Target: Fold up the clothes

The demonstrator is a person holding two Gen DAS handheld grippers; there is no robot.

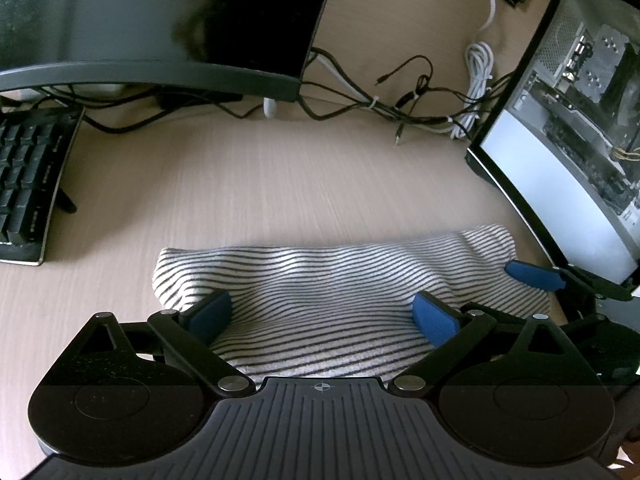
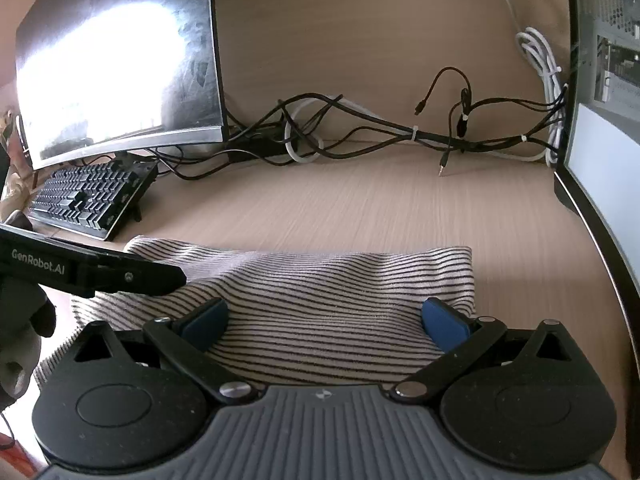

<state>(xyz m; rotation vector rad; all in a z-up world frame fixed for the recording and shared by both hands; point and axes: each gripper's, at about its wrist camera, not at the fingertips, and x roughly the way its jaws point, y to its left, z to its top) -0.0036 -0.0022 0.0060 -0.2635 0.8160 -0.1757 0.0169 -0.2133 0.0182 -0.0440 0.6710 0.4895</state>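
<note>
One striped garment [image 1: 320, 300], two splayed grippers [image 1: 322, 316] [image 2: 326, 320]

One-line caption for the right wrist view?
Right gripper open above striped garment on desk, left gripper alongside.

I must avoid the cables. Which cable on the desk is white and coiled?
The white coiled cable beside the computer case; the other loose cables are thin, black and spread out.
</note>
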